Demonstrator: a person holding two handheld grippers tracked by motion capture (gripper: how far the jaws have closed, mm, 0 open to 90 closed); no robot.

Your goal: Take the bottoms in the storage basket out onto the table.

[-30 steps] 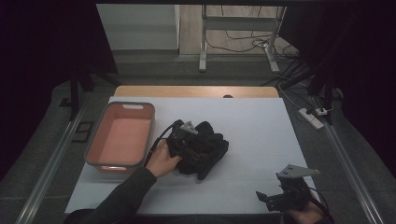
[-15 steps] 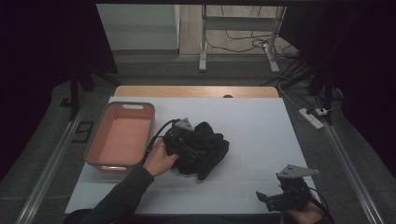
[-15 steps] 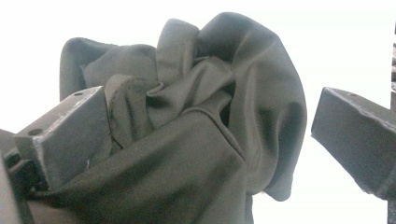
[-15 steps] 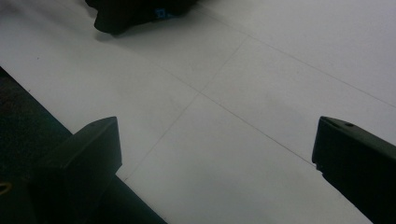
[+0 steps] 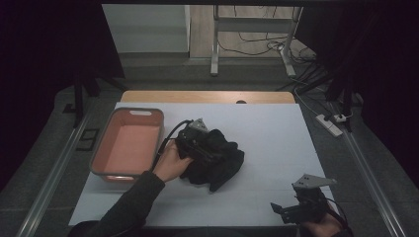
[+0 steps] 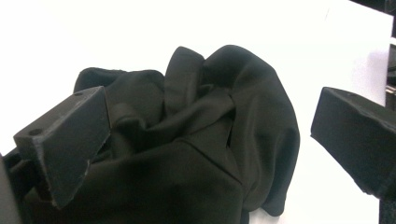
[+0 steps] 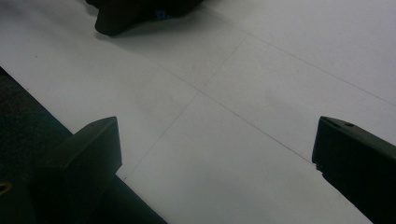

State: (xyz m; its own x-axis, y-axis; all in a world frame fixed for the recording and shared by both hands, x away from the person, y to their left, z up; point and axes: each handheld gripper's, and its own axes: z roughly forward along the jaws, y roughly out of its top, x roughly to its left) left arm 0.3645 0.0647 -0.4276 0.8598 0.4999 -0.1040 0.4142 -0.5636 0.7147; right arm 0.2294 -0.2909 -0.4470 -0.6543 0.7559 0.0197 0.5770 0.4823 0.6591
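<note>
- Left claw (image 5: pixel 197 143): jaws wide, set over crumpled black garment (image 5: pixel 220 160), mid-bench.
- Right claw (image 5: pixel 289 212): jaws wide, empty, near right of white bench (image 5: pixel 276 133).
- Pink tray (image 5: pixel 106 165): left of garment.

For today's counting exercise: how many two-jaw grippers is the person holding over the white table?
2: the left gripper is at the crumpled black cloth mid-table; the right gripper is near the table's front right edge.
</note>
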